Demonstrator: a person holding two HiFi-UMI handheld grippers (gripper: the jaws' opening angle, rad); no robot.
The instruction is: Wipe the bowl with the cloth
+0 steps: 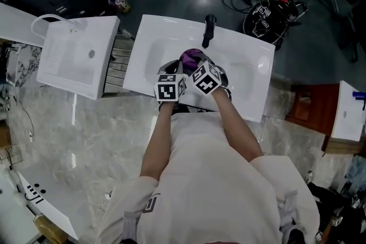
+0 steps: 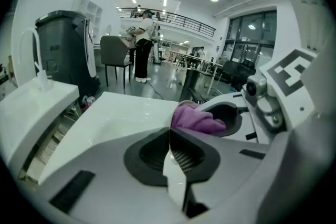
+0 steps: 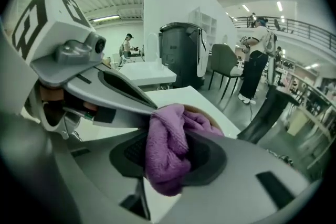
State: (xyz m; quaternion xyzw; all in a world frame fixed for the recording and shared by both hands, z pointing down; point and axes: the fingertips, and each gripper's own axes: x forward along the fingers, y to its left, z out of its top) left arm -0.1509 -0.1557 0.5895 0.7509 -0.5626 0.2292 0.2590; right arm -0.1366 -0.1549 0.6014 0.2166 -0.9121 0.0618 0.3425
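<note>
Both grippers meet over the white sink basin (image 1: pixel 246 60). My right gripper (image 1: pixel 195 63) is shut on a purple cloth (image 1: pixel 191 56), which bunches between its jaws (image 3: pixel 167 152) and spills forward over the bowl. Only a thin brownish rim of the bowl (image 3: pixel 206 113) shows behind the cloth; in the left gripper view the rim (image 2: pixel 181 103) peeks out beside the cloth (image 2: pixel 195 119). My left gripper (image 2: pixel 169 136) is shut, with a white sliver of the bowl's wall (image 2: pixel 172 176) pinched between its jaws. Its tip reaches the cloth from the left (image 3: pixel 149 106). In the head view the left gripper (image 1: pixel 178 67) hides the bowl.
A black faucet (image 1: pixel 209 30) stands at the basin's far edge. A second white basin (image 1: pixel 80 57) sits to the left, across a slatted gap. A dark bag with cables (image 1: pixel 269 14) lies on the floor beyond. A person stands in the distance (image 2: pixel 143 44).
</note>
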